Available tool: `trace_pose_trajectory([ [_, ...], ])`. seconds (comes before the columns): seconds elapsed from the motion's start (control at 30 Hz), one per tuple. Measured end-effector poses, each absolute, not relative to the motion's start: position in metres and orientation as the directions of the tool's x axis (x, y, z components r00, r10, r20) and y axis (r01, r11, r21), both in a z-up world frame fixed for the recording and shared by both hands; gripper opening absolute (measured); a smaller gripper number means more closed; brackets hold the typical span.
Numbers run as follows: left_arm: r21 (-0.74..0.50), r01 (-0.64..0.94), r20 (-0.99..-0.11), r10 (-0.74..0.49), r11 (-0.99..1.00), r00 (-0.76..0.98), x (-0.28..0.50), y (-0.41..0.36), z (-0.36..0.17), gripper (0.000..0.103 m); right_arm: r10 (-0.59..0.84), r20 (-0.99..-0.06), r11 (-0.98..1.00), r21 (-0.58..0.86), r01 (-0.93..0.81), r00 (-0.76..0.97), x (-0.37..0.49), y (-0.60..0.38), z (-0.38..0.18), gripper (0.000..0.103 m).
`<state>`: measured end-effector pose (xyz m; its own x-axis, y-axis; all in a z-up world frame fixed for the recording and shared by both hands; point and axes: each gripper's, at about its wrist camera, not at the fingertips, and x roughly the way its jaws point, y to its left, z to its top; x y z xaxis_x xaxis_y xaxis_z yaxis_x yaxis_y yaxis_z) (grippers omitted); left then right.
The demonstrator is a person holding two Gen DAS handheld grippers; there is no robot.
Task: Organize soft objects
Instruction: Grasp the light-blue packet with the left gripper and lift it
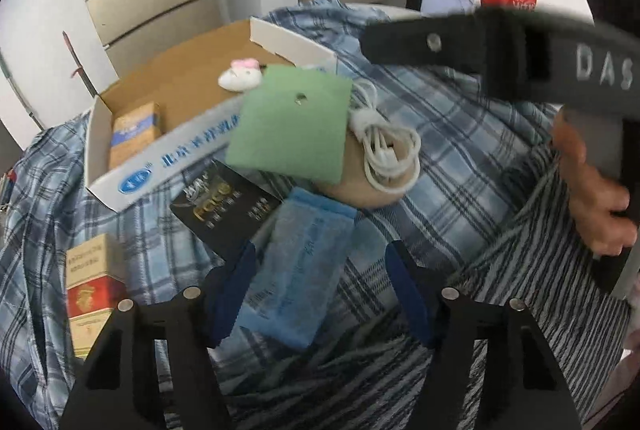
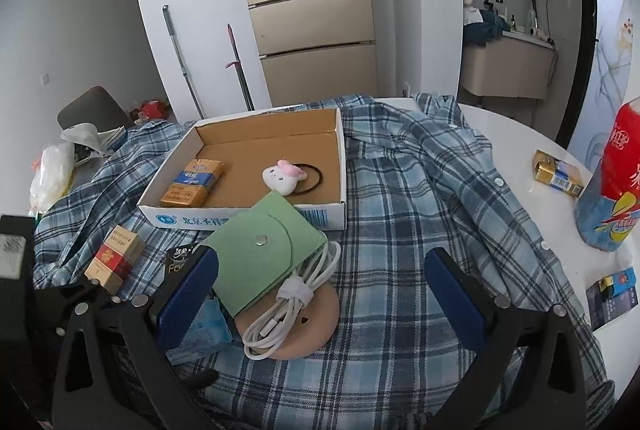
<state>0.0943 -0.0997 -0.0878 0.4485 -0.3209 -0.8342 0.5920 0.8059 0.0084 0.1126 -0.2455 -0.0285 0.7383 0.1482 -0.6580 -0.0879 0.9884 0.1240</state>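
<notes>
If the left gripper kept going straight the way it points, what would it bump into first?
Most likely the blue tissue pack, which lies between the left gripper's fingers on the plaid shirt. The pads do not seem to press on it yet, though depth is hard to judge.

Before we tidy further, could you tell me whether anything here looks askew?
Yes: the green pouch leans tilted over the white cable and the box edge, and the plaid shirt lies rumpled across the table.
</notes>
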Motion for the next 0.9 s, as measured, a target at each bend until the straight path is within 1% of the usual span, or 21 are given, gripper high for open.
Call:
trace_pose_trajectory([
  [0.07,-0.004,0.592,-0.835,-0.329,0.806,0.441,0.095,-0.1,-0.089,0.063,0.149,-0.661,0.988,0.123,-0.091,0.735,0.113,-0.245,-0.03,0.102],
  [0.2,-0.025,0.58,-0.839,-0.333,0.814,0.43,0.1,-0.096,-0.092,0.055,0.149,-0.663,0.988,0.117,-0.095,0.733,0.113,-0.243,-0.03,0.103],
  [0.23,-0.027,0.576,-0.84,-0.331,0.817,0.431,0.101,-0.096,-0.093,0.052,0.149,-0.665,0.989,0.117,-0.096,0.732,0.114,-0.243,-0.031,0.102],
  [0.27,-0.028,0.573,-0.84,-0.33,0.819,0.431,0.101,-0.095,-0.093,0.044,0.15,-0.666,0.988,0.117,-0.096,0.731,0.114,-0.242,-0.031,0.102],
  [0.3,-0.028,0.572,-0.838,-0.331,0.82,0.433,0.101,-0.094,-0.093,0.043,0.149,-0.666,0.989,0.116,-0.095,0.731,0.114,-0.243,-0.031,0.102],
  [0.37,-0.022,0.576,-0.829,-0.337,0.817,0.446,0.099,-0.094,-0.091,0.033,0.143,-0.668,0.99,0.112,-0.092,0.73,0.114,-0.242,-0.032,0.103],
  [0.43,-0.014,0.578,-0.816,-0.343,0.816,0.465,0.094,-0.094,-0.089,0.029,0.141,-0.671,0.99,0.11,-0.09,0.728,0.115,-0.242,-0.033,0.102],
  [0.57,-0.008,0.572,-0.767,-0.372,0.82,0.523,0.083,-0.087,-0.076,0.027,0.143,-0.668,0.99,0.11,-0.093,0.731,0.115,-0.242,-0.033,0.102],
  [0.73,-0.006,0.542,-0.672,-0.404,0.841,0.62,0.073,-0.073,-0.056,0.027,0.15,-0.655,0.988,0.117,-0.097,0.74,0.113,-0.243,-0.031,0.102],
  [0.9,-0.035,0.466,-0.599,-0.392,0.884,0.699,0.074,-0.057,-0.044,0.027,0.152,-0.659,0.988,0.117,-0.1,0.737,0.115,-0.242,-0.032,0.102],
])
